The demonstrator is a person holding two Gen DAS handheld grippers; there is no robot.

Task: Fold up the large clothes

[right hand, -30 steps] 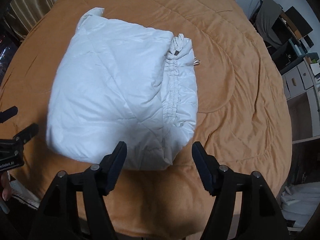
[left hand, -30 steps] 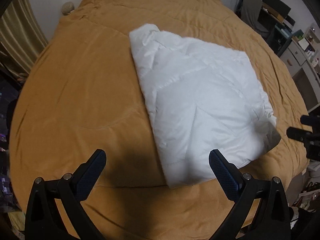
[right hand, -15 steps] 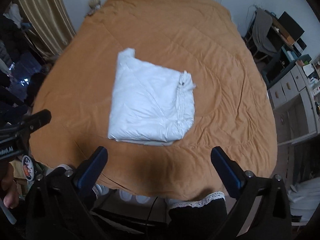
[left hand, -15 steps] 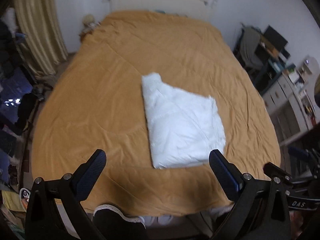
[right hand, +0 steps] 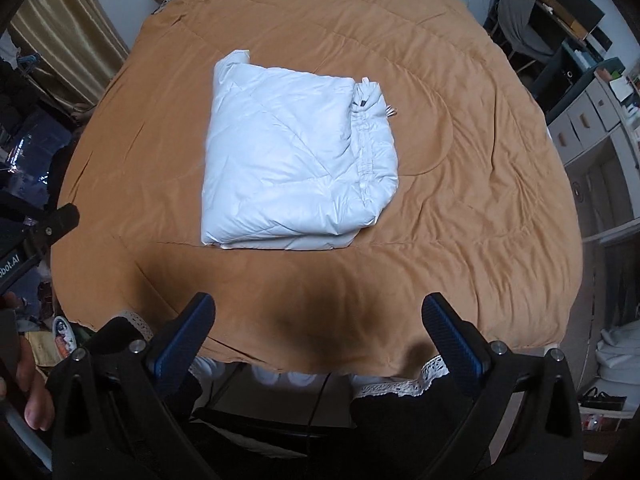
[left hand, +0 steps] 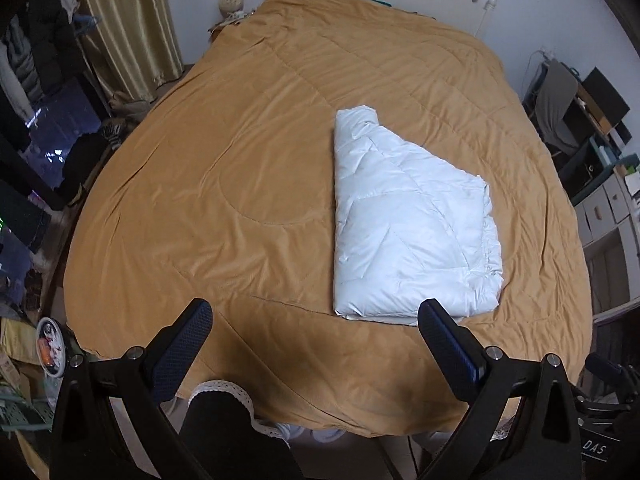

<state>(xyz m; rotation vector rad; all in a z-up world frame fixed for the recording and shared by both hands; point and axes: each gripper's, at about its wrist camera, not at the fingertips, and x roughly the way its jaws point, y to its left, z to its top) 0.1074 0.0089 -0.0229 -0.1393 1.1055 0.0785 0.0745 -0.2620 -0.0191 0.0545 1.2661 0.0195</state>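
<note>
The bed (left hand: pixel 248 168), under an orange-brown quilted cover, fills nearly all you see. Its near edge runs along six o'clock just ahead of both grippers, and the cover hangs over that edge toward the floor. In your left wrist view the whole stretch from nine to eleven o'clock is bare cover; in your right wrist view the bare stretch runs from one to four o'clock.

The folded white padded coat (right hand: pixel 296 160) lies flat on the cover, well in from every edge of the bed. In your left wrist view it sits at about two o'clock from centre; in your right wrist view just off centre toward eleven. Its gathered hem with a small dark toggle (right hand: pixel 362 104) faces three o'clock.

Around the bed: gold curtains (left hand: pixel 128 24) at ten to eleven o'clock, dark clutter on the floor at nine, and a chair, desk and grey drawer units (right hand: pixel 588 120) crowding the two to three o'clock side.

Your left gripper (left hand: pixel 314 322) has its fingers wide apart with nothing between them, hanging over the bed's near edge. Your right gripper (right hand: pixel 318 316) likewise has its fingers spread fully and empty, clear of the coat. Your dark clothing with white lace trim (right hand: pixel 404 386) shows at six o'clock below the fingers.
</note>
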